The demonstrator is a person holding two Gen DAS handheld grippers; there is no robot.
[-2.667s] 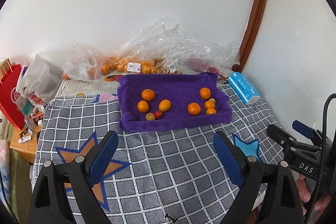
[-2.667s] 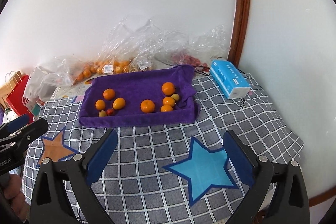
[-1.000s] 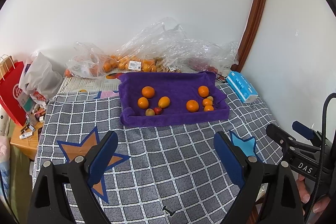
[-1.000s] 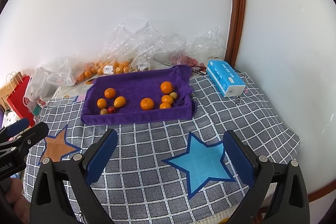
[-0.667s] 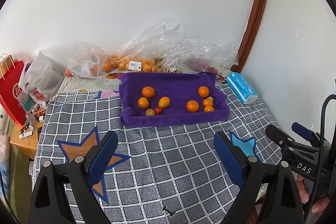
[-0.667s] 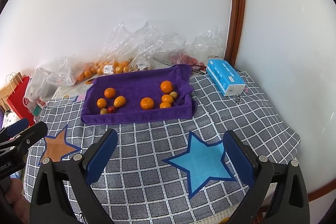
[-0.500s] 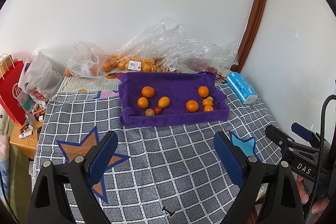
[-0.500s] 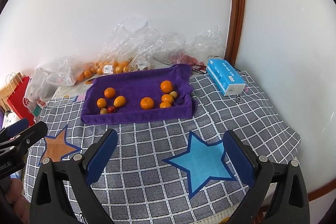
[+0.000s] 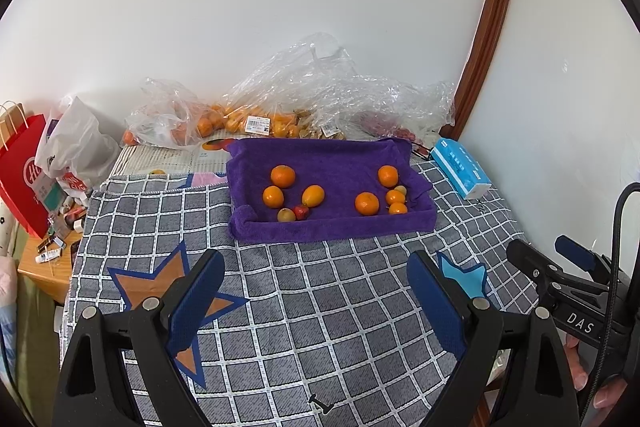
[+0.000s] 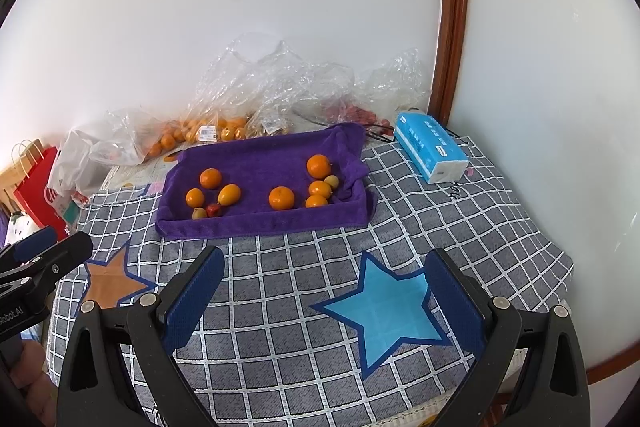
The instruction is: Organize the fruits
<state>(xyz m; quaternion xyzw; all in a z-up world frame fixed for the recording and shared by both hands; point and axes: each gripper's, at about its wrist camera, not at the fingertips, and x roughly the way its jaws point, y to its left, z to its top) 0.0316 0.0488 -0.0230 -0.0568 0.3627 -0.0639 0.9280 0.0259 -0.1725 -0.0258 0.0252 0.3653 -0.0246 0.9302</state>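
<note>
A purple towel-lined tray [image 9: 332, 227] [image 10: 260, 221] sits at the far side of the checked tablecloth. It holds several oranges in two groups: a left group around an orange [image 9: 283, 175] [image 10: 210, 178] with a small red fruit [image 9: 301, 212] [image 10: 214, 209] and a yellowish one [image 9: 285, 215], and a right group around an orange [image 9: 367, 203] [image 10: 281, 197]. My left gripper [image 9: 316, 267] is open and empty, well short of the tray. My right gripper [image 10: 324, 265] is open and empty, above the blue star.
Clear plastic bags with oranges [image 9: 240, 123] [image 10: 200, 133] lie behind the tray by the wall. A blue tissue pack [image 9: 460, 167] [image 10: 432, 151] lies to the right. A red paper bag [image 9: 24, 171] stands at the left, off the table. The table edge is close below.
Both grippers have drawn back a little from the tray since 2.7 s ago; hardly any movement in the last second. Both stay open.
</note>
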